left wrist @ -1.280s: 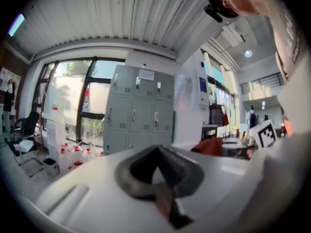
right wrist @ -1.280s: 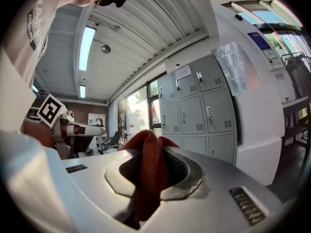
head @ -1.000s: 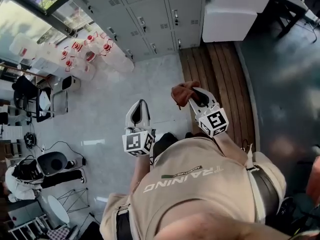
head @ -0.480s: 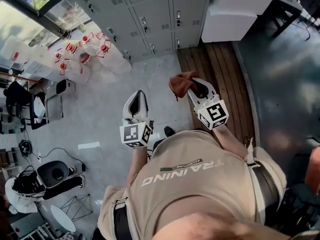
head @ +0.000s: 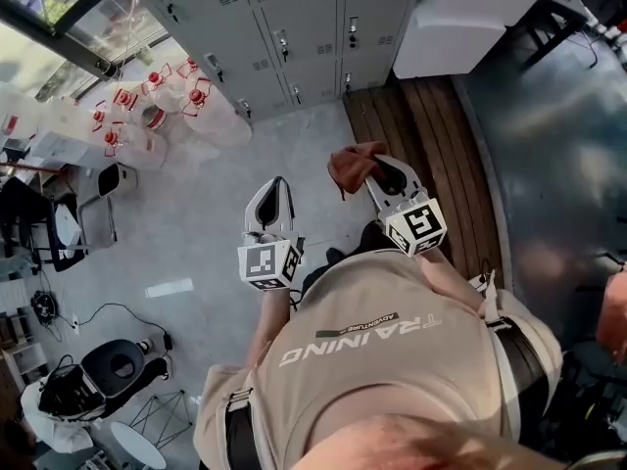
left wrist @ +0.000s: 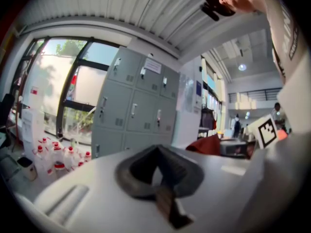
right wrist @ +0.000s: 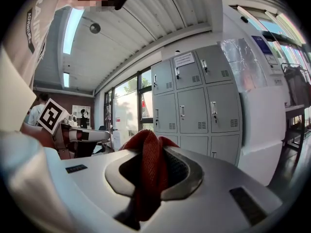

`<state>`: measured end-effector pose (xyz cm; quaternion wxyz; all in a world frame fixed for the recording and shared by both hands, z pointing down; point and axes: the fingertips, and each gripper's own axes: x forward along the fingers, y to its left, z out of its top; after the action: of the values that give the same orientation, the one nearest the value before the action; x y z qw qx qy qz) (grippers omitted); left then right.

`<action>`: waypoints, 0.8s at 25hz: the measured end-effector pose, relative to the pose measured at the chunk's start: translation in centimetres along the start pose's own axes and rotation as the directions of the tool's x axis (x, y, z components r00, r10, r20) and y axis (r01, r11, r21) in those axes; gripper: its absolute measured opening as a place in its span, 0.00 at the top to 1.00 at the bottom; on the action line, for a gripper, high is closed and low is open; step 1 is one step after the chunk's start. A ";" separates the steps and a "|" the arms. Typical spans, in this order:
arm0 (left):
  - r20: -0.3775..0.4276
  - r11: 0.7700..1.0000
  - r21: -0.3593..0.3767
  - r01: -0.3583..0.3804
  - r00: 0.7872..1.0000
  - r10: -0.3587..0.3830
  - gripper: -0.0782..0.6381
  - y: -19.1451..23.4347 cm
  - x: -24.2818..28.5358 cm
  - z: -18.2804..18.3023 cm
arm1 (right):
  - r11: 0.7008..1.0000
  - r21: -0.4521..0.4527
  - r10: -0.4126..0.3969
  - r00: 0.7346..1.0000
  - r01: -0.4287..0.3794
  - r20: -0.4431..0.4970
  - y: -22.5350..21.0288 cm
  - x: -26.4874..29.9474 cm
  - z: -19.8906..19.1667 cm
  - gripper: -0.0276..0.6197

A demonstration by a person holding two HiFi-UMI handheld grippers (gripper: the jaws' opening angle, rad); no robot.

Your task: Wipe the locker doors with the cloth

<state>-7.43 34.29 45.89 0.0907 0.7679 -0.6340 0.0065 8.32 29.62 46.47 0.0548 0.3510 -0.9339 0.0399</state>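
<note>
At twelve o'clock in the head view, along the top edge, we see the bank of grey lockers (head: 294,18), doors closed, each with a small handle and a vent slot. Below them the pale grey floor (head: 196,223) fills the middle of that view, and a strip of wooden planks (head: 421,155) runs from the lockers' foot down at about one o'clock. A white block unit (head: 460,27) stands at one o'clock, just beside the lockers' right end. At ten o'clock a cluster of clear water bottles (head: 147,106) with red caps stands on the floor near the lockers' left end; the left gripper view shows them at eight o'clock, under a window.

We hold both grippers out in front of the body, well apart from the lockers. The left gripper (head: 274,189) points toward twelve o'clock; in its own view its jaws (left wrist: 158,152) are pressed together at the tips, with nothing between them. The right gripper (head: 372,167) sits at its three o'clock side and tilts toward eleven o'clock. Its jaws are pinching the reddish-brown cloth (head: 348,167), which bunches up over the tips and hangs on the side toward the left gripper. In the right gripper view the cloth (right wrist: 146,169) fills the gap between the jaws, with the lockers (right wrist: 194,101) upright behind it at one o'clock
</note>
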 end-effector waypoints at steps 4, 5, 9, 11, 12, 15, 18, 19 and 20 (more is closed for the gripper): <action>-0.012 1.000 -0.012 -0.003 1.000 0.003 0.88 1.6 2.4 -0.1 | 1.000 -0.019 0.008 1.000 -0.008 -0.016 -1.6 2.6 0.1 0.86; -0.011 1.000 -0.013 -0.007 1.000 0.006 0.88 2.0 3.3 0.2 | 1.000 -0.011 0.012 1.000 -0.012 -0.015 -2.2 3.4 0.3 0.86; 0.021 0.999 0.024 -0.035 0.999 0.035 0.88 3.0 7.0 2.9 | 0.999 -0.002 0.040 0.999 -0.040 0.013 -5.4 6.9 1.2 0.86; 0.024 0.998 0.039 -0.056 0.998 0.055 0.88 3.6 8.9 4.2 | 0.998 -0.001 0.060 0.998 -0.060 0.032 -7.0 9.0 1.9 0.86; 0.022 0.997 0.049 -0.064 0.998 0.063 0.88 3.9 9.9 4.7 | 0.997 -0.006 0.072 0.996 -0.072 0.045 -7.9 10.1 2.4 0.86; 0.020 0.993 0.077 -0.094 0.996 0.092 0.88 4.8 13.2 5.8 | 0.994 -0.041 0.102 0.991 -0.099 0.083 -10.8 13.1 4.0 0.86; 0.030 0.990 0.076 -0.117 0.993 0.115 0.88 5.4 16.9 6.6 | 0.991 -0.038 0.129 0.986 -0.125 0.105 -13.9 15.6 4.7 0.86; 0.036 0.990 0.075 -0.123 0.992 0.120 0.88 5.5 18.2 6.7 | 0.989 -0.036 0.146 0.982 -0.143 0.117 -14.8 16.3 4.8 0.86; 0.041 0.989 0.076 -0.130 0.991 0.127 0.88 5.6 19.4 6.7 | 0.986 -0.039 0.165 0.978 -0.161 0.127 -15.6 16.9 4.9 0.86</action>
<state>-9.76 13.47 42.40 0.0486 0.7284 -0.6830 0.0235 5.62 6.31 44.40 -0.0044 0.2742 -0.9616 0.0082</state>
